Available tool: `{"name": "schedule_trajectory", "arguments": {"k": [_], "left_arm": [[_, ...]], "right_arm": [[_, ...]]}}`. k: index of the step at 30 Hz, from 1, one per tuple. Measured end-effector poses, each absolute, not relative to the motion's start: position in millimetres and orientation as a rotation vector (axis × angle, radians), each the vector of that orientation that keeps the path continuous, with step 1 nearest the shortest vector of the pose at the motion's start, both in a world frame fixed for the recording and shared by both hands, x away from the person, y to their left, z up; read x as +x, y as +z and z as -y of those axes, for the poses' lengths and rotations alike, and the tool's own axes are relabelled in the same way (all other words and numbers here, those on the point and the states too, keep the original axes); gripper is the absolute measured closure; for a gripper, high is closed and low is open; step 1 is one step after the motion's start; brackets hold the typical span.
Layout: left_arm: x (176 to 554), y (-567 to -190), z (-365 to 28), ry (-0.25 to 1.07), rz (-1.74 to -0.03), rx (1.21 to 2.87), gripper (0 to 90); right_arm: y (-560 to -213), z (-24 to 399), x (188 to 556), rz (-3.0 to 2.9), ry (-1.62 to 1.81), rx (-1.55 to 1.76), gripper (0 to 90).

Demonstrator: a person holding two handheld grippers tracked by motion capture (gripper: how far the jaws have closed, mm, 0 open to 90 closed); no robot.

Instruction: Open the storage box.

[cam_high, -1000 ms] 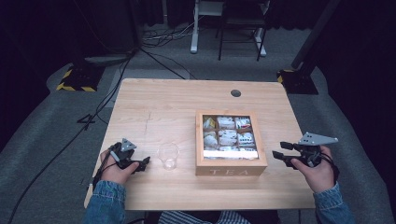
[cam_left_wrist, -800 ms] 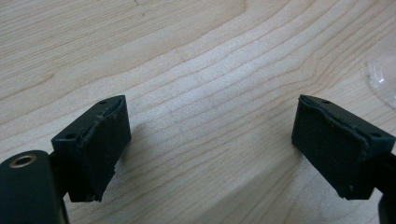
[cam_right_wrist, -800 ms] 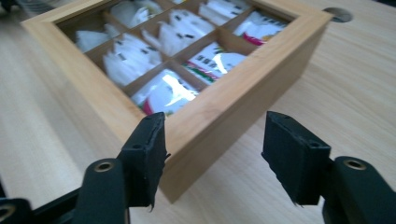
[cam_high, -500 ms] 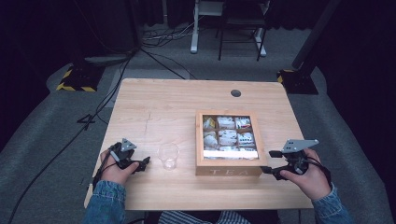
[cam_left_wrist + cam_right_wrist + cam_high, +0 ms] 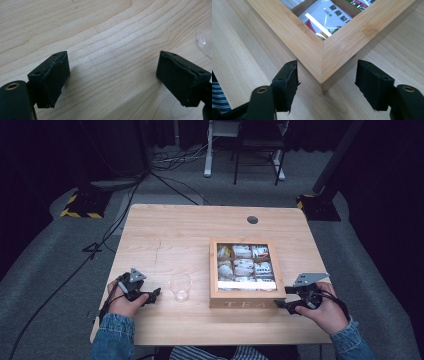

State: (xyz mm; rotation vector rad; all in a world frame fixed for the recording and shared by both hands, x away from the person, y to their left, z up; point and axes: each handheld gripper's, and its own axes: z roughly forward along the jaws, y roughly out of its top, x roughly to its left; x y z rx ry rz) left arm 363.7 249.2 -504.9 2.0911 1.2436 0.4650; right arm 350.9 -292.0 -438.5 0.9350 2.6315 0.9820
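A wooden tea box (image 5: 247, 300) marked TEA stands open on the table, right of centre, with packets of tea (image 5: 244, 265) in its compartments. My right gripper (image 5: 280, 304) sits low at the box's near right corner. In the right gripper view that corner (image 5: 322, 62) lies between the jaws of the right gripper (image 5: 328, 68), which have just been closing; the pads stand clear of the wood. A clear glass cup (image 5: 180, 286) stands left of the box. My left gripper (image 5: 152, 295) rests just left of the cup. In its own view the left gripper (image 5: 112, 62) is open over bare wood.
The light wooden table (image 5: 175, 235) has a round cable hole (image 5: 252, 219) near its far edge. The cup's rim (image 5: 205, 42) shows at the right of the left gripper view. Cables and stand bases lie on the grey floor behind the table.
My right hand has moved left and down, from beside the box to its near right corner. The left hand, the cup and the box have stayed put.
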Motion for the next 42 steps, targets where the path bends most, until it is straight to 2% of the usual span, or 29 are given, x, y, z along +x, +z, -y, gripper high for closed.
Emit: {"name": "schedule_trajectory", "arguments": {"k": [16, 42], "left_arm": [[364, -505, -249, 0.465, -1.243, 2.092, 12.0], [364, -505, -249, 0.466, -1.242, 2.094, 12.0]], "right_arm": [[-429, 294, 347, -2.625, 0.985, 0.930, 46.7], [-406, 295, 340, -2.528, 1.036, 0.950, 54.4]]}}
